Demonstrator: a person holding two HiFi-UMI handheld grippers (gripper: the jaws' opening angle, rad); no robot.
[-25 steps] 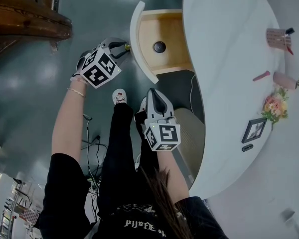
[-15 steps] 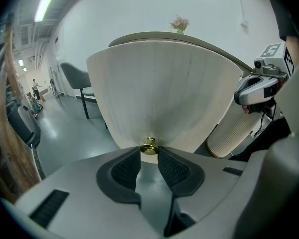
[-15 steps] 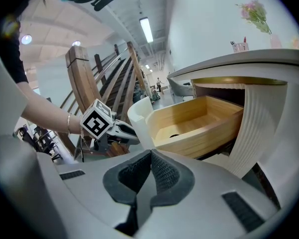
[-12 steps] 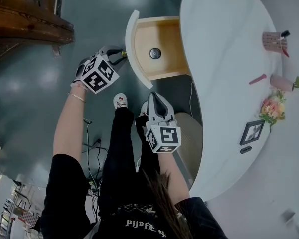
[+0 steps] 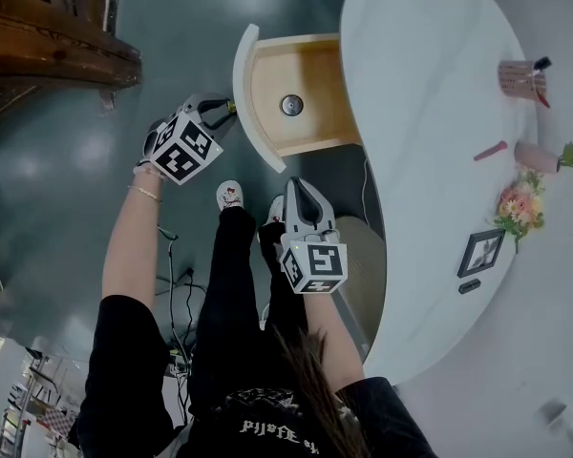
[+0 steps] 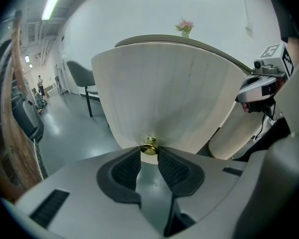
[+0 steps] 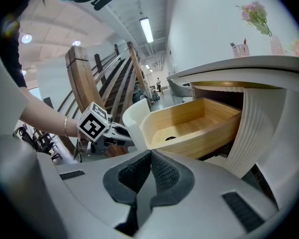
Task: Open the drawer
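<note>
The drawer (image 5: pixel 310 84) of the white curved desk (image 5: pixel 430 113) stands pulled out, showing its wooden inside with a small round dark thing (image 5: pixel 291 105) on the bottom. My left gripper (image 5: pixel 227 109) is at the drawer's curved white front (image 5: pixel 251 93). In the left gripper view the pads (image 6: pixel 170 167) close on the small brass knob (image 6: pixel 149 147) at their tips, under the ribbed front (image 6: pixel 174 98). My right gripper (image 5: pixel 296 187) hangs below the drawer, over the person's legs, shut and empty. The right gripper view shows the wooden drawer box (image 7: pixel 189 123) and my left gripper (image 7: pixel 120 131) at its front.
On the desk top stand a pen cup (image 5: pixel 520 76), flowers (image 5: pixel 516 203) and a small picture frame (image 5: pixel 484 251). A wooden stair railing (image 5: pixel 48 36) runs at the upper left. The desk's ribbed base (image 5: pixel 358 265) is under the drawer. Cables (image 5: pixel 177 284) lie on the floor.
The drawer has slid further out of the desk, leftward in the head view, and my left gripper has moved with it on the knob. The right gripper has stayed put.
</note>
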